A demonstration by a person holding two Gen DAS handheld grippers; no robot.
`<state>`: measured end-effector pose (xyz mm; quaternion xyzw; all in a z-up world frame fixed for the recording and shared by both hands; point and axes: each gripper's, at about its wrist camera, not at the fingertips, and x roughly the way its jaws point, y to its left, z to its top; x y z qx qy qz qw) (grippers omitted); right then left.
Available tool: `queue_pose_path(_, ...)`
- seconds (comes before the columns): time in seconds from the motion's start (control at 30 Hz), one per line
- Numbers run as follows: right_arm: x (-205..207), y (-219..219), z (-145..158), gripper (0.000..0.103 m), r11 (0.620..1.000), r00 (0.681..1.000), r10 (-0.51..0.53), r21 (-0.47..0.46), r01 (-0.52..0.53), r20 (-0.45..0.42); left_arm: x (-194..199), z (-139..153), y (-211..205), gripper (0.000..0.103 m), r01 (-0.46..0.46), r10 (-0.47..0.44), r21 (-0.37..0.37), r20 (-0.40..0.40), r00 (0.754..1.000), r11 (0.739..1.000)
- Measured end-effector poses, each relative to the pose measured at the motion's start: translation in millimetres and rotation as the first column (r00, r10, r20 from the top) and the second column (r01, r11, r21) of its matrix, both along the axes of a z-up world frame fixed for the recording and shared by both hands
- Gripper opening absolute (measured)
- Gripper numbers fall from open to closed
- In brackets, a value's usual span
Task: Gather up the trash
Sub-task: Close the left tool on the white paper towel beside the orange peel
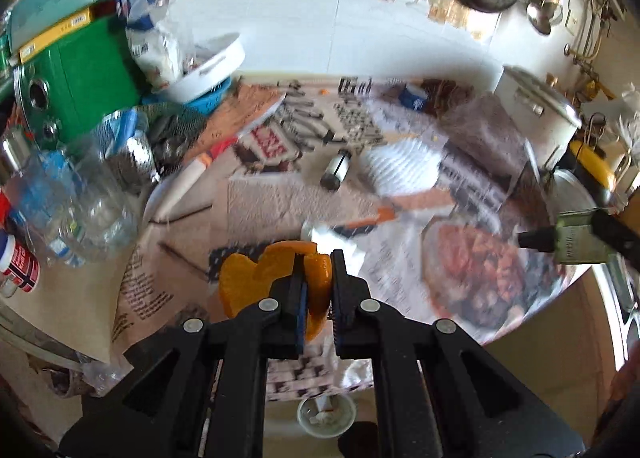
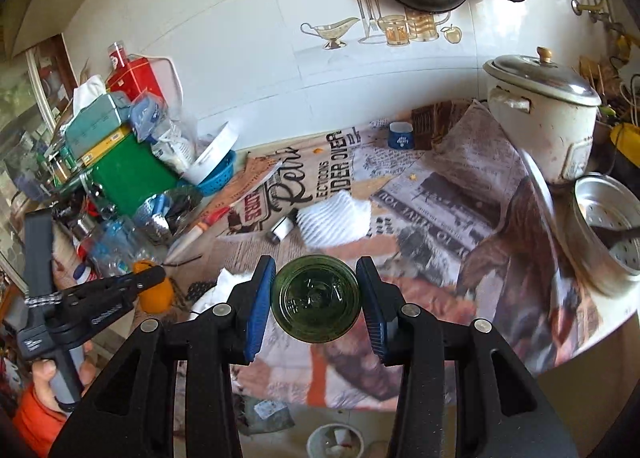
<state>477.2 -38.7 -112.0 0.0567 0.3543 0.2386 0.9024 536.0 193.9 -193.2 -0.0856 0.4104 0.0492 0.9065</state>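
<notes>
My left gripper [image 1: 318,258] is shut on a curled piece of orange peel [image 1: 248,278], lifted above the newspaper-covered table [image 1: 280,202]. In the right wrist view that gripper [image 2: 160,278] shows at the left with the peel [image 2: 156,296] at its tips, and a hand [image 2: 44,374] holds its handle. My right gripper [image 2: 316,260] is shut on a green glass bottle [image 2: 316,298]. I see the bottle end-on, with the blue pads against both its sides. In the left wrist view the bottle [image 1: 576,238] hangs at the far right, held over the table's edge.
On the table lie a white ribbed wrapper [image 2: 336,218], a small metal cylinder [image 2: 282,230] and a blue cup [image 2: 400,136]. Boxes and plastic bottles [image 2: 112,246] crowd the left; a rice cooker [image 2: 548,114] and metal pot [image 2: 608,226] stand right. A small bin [image 2: 334,442] sits on the floor.
</notes>
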Motion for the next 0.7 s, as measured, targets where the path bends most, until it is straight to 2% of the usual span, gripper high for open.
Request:
queue_pose_path(0.13, -33.6, 10.0, -14.7, 0.038, 0.999, 0.999, -0.044, -0.007, 0.044, -0.023, -6.7, -47.5, 20.4, 0.009, -0.004, 0.009, 0.058, -0.099, 0.995, 0.998)
queue_pose_path(0.23, -62.5, 16.2, -21.3, 0.038, 0.996, 0.996, -0.088, -0.023, 0.087, -0.03, -16.6, -71.1, 36.0, 0.01, 0.005, 0.008, 0.116, -0.116, 0.993, 0.993)
queue_pose_path(0.3, -80.9, 19.0, -23.9, 0.038, 0.993, 0.993, -0.112, -0.03, 0.111, -0.032, -20.0, -77.8, 44.9, 0.022, 0.009, 0.008, 0.155, -0.109, 0.994, 0.988)
queue_pose_path(0.37, -97.9, 21.1, -26.1, 0.038, 0.99, 0.99, -0.135, -0.037, 0.134, -0.041, -21.5, -75.9, 50.6, 0.045, 0.02, -0.002, 0.193, -0.094, 0.996, 0.981)
queue_pose_path(0.43, -109.1, 21.4, -26.3, 0.038, 0.988, 0.987, -0.153, -0.039, 0.15, -0.058, -17.7, -71.5, 52.4, 0.061, 0.046, -0.021, 0.212, -0.12, 0.993, 0.976)
queue_pose_path(0.57, -124.6, 18.7, -24.2, 0.038, 0.982, 0.98, -0.185, -0.056, 0.181, -0.077, -9.1, -52.2, 49.2, 0.063, 0.08, -0.058, 0.186, -0.121, 0.991, 0.979)
queue_pose_path(0.7, -127.4, 9.7, -22.9, 0.038, 0.977, 0.976, -0.207, -0.068, 0.202, -0.073, 0.8, -33.1, 31.1, 0.066, 0.111, -0.099, 0.152, -0.086, 0.991, 0.982)
